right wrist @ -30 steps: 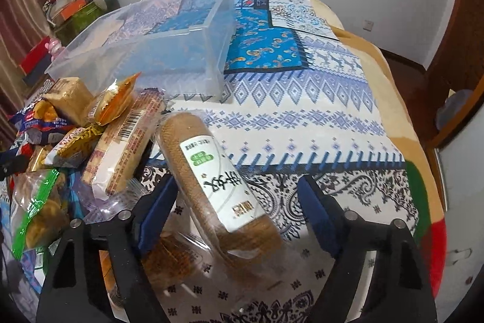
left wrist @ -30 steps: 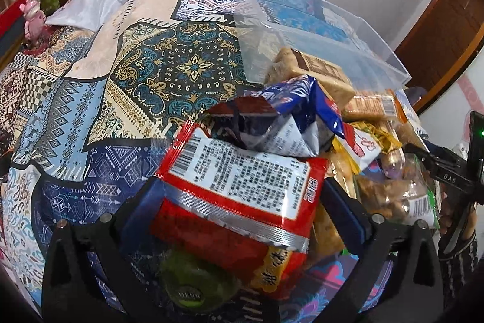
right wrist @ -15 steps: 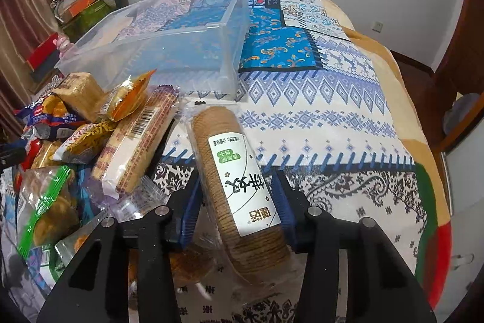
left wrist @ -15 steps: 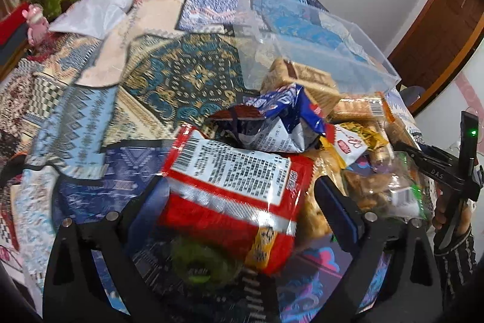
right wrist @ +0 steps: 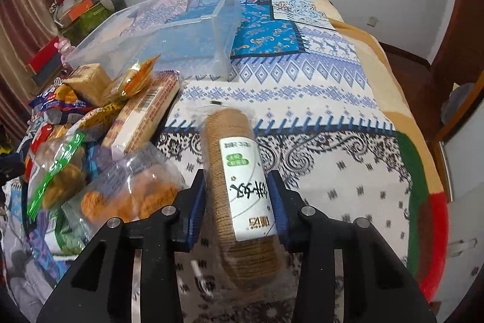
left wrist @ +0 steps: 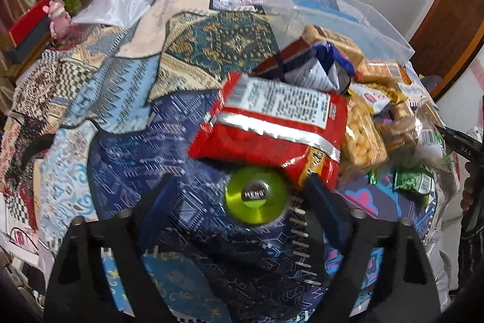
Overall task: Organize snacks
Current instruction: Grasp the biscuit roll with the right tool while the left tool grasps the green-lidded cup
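A red snack bag point(left wrist: 272, 123) carries a white label and silver seam. The round lid point(left wrist: 255, 199) is lime green. The biscuit roll point(right wrist: 242, 192) is tan with a white label. The bedspread point(right wrist: 317, 99) shows blue-and-white geometric patchwork.

Red bag point(left wrist: 269, 123): glossy foil-look plastic, silver seam. Green lid point(left wrist: 255, 199): shiny, metallic sheen. Bin point(right wrist: 169, 35): clear smooth plastic. Biscuit roll point(right wrist: 242, 196): clear film, matt paper label. Cloth point(right wrist: 317, 99): matt printed fabric. Gripper point(right wrist: 239, 202) body: matt black plastic.
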Tool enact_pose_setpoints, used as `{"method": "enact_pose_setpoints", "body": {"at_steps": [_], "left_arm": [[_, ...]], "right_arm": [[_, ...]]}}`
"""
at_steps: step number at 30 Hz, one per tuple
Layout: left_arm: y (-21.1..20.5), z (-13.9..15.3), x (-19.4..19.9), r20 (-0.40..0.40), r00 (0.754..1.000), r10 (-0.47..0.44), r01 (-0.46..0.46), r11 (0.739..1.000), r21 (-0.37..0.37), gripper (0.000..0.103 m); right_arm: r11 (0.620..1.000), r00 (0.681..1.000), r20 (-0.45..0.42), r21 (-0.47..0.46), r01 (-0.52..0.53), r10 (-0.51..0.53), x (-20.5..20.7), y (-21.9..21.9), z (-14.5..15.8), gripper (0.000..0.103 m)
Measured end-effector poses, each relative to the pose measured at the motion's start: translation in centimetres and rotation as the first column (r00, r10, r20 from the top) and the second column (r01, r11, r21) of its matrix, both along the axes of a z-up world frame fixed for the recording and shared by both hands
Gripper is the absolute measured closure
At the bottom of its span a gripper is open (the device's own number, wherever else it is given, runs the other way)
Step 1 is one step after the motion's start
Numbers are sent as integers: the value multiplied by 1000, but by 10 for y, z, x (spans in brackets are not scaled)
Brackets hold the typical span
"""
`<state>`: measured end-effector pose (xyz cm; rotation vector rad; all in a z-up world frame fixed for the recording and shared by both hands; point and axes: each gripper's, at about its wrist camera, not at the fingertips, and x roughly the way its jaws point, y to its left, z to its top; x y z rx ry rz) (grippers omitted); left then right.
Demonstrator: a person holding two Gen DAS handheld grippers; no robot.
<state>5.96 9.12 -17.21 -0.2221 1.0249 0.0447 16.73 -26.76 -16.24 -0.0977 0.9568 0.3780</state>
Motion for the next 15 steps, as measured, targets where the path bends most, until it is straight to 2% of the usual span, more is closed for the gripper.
{"method": "enact_pose_setpoints", "body": {"at_steps": [5,7,15], "left_arm": [[-6,-10,4,-17,1000,-23,22,999,-39,51],[-7,-14,5,-25,999,-21,20,999,-41,55],[-5,-9,-6,-20,1000,-10,9,1000,-28,57]], "right_arm": [[1000,1000,-16,-4,0,0,-2,-6,-1,68],[1000,1000,-24,-5,-8,8,-2,-5,-3,65],[1000,999,-33,-24,-15,14,8,2,-8,68]]}}
